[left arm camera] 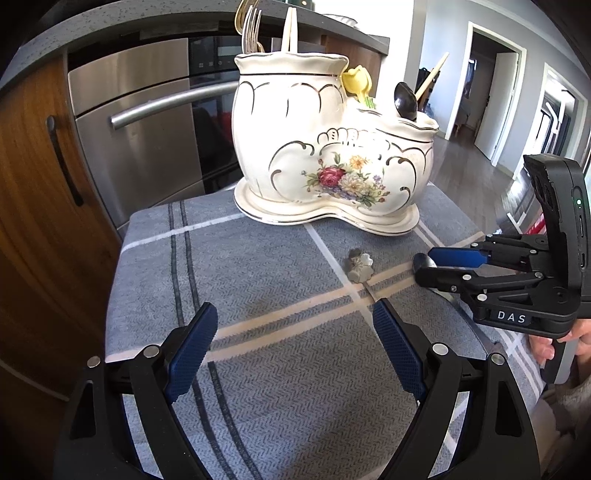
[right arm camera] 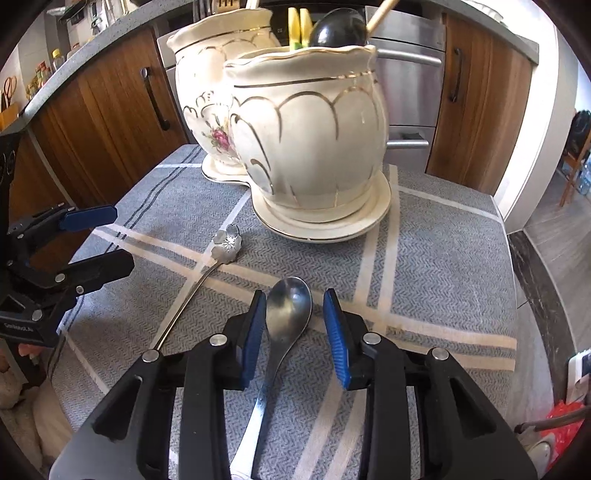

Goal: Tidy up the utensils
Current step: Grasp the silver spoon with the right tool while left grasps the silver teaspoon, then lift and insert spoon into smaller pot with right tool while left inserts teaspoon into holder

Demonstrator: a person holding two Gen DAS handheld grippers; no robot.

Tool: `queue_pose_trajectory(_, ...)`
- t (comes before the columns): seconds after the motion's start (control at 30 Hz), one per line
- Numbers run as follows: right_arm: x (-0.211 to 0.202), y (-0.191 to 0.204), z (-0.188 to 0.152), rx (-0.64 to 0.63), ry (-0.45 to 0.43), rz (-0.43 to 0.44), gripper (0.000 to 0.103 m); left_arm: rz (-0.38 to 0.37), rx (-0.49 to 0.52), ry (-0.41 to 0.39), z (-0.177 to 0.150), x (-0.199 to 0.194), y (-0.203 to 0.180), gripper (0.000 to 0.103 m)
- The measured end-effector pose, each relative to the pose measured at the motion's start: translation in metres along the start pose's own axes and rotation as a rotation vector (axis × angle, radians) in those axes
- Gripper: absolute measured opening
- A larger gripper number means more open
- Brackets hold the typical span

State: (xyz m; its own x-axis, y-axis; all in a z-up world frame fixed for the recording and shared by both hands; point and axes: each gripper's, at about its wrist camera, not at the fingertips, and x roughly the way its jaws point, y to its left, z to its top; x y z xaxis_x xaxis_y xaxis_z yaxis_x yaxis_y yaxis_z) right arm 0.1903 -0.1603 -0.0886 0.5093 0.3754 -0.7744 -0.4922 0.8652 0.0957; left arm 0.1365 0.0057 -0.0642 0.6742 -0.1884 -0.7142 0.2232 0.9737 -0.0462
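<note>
A cream ceramic utensil holder (left arm camera: 325, 147) with painted flowers stands at the back of the grey checked cloth (left arm camera: 258, 277); it also shows in the right wrist view (right arm camera: 306, 147). It holds forks (left arm camera: 251, 26), chopsticks and a dark spoon (left arm camera: 405, 99). A flower-headed spoon (right arm camera: 227, 243) lies on the cloth, its head also in the left wrist view (left arm camera: 359, 266). A plain metal spoon (right arm camera: 286, 314) lies between the open fingers of my right gripper (right arm camera: 295, 328), whose pads straddle its bowl without touching. My left gripper (left arm camera: 295, 347) is open and empty, low over the cloth.
A stainless oven (left arm camera: 147, 122) and wooden cabinets (left arm camera: 33, 184) stand behind the clothed surface. The cloth's edges drop off at left and right. A wooden floor and doorways (left arm camera: 491, 92) lie to the right. A red bag (right arm camera: 565, 417) sits low at right.
</note>
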Motion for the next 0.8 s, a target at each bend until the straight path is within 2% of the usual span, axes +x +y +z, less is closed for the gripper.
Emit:
queue_pose_trajectory(0.07, 0.002, 0.004, 0.001, -0.014, 0.002, -0.013, 0.024, 0.000, 0.000, -0.001, 0.000, 0.000, 0.000, 0.087)
queue_pose_trajectory(0.2, 0.004, 0.010, 0.001, -0.023, 0.002, -0.034, 0.023, 0.002, 0.001, -0.001, 0.000, -0.001, -0.001, 0.087)
queue_pose_trajectory(0.23, 0.002, 0.010, 0.000, -0.020, -0.005, -0.038, 0.010, 0.002, 0.000, 0.000, 0.000, 0.000, 0.000, 0.087)
queue_pose_trajectory(0.27, -0.001, 0.009, 0.000, -0.015, -0.022, -0.047, 0.005, 0.001, 0.000, 0.001, 0.000, 0.000, -0.001, 0.086)
queue_pose_trajectory(0.5, -0.020, 0.004, -0.003, 0.024, -0.053, -0.013, 0.002, -0.011, 0.007, 0.003, 0.005, 0.001, -0.007, 0.086)
queue_pose_trajectory(0.6, -0.033, -0.003, -0.006, 0.055, -0.091, -0.004, 0.002, -0.044, 0.015, 0.006, 0.012, 0.003, -0.012, 0.084)
queue_pose_trajectory(0.7, -0.048, -0.010, -0.010, 0.083, -0.134, -0.001, 0.002, -0.099, 0.025, 0.009, 0.021, 0.009, -0.017, 0.072)
queue_pose_trajectory(0.77, -0.055, -0.012, -0.011, 0.088, -0.144, 0.003, 0.002, -0.121, 0.033, 0.023, 0.027, 0.018, -0.020, 0.060)
queue_pose_trajectory(0.8, -0.058, -0.012, -0.012, 0.088, -0.148, 0.004, 0.002, -0.129, 0.037, 0.031, 0.029, 0.022, -0.021, 0.058)
